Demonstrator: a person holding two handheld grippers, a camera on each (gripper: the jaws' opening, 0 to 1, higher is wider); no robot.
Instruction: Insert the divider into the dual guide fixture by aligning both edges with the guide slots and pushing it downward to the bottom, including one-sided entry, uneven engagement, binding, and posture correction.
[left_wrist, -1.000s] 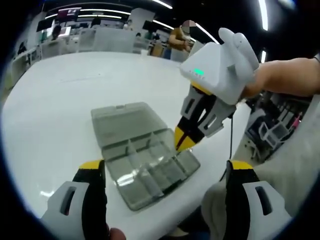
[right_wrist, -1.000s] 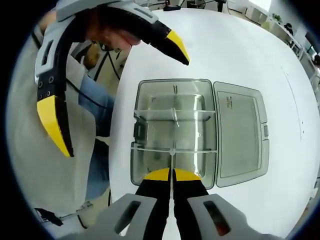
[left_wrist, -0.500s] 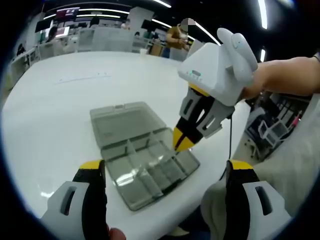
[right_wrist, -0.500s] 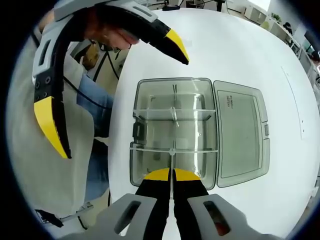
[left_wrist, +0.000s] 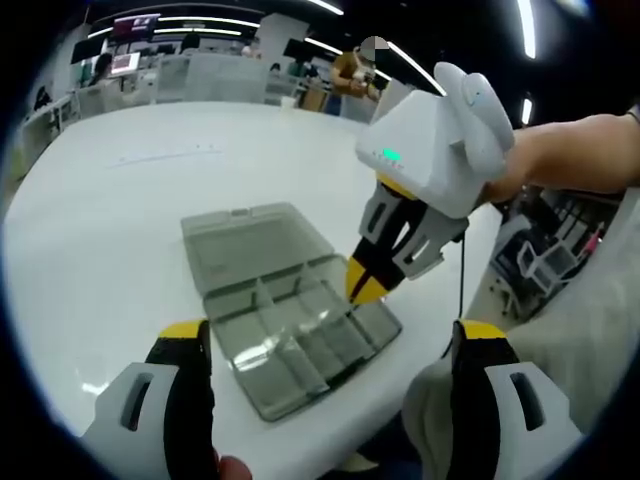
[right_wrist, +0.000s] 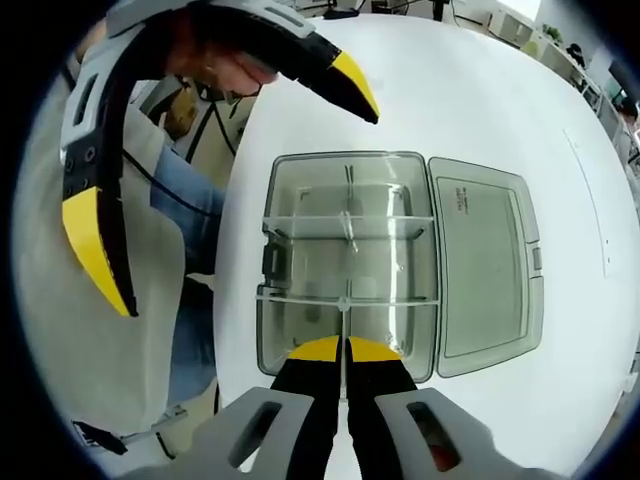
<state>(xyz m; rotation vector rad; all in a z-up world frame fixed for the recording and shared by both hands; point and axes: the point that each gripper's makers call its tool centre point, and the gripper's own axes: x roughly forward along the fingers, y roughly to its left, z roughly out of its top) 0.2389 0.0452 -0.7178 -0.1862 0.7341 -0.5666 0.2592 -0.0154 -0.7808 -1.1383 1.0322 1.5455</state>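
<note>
A clear plastic compartment box (right_wrist: 300, 255) lies on the white table with its lid (right_wrist: 485, 270) folded open beside it. My right gripper (right_wrist: 345, 350) is shut on a thin clear divider (right_wrist: 343, 322), held edge-on over the near end of the box, meeting a cross wall (right_wrist: 400, 297). In the left gripper view the right gripper (left_wrist: 367, 285) points down into the box (left_wrist: 290, 345) beside the lid (left_wrist: 255, 245). My left gripper (left_wrist: 332, 330) stands open, jaws wide apart, holding nothing. It hovers at the box's side in the right gripper view (right_wrist: 225, 168).
The box sits close to the edge of the white table (left_wrist: 150, 170). A person's apron and jeans (right_wrist: 195, 240) lie just past that edge. A hand (left_wrist: 570, 155) holds the right gripper. Desks and people stand far behind.
Almost nothing: the right gripper stays shut on the divider over the box, and both views have shifted only slightly.
</note>
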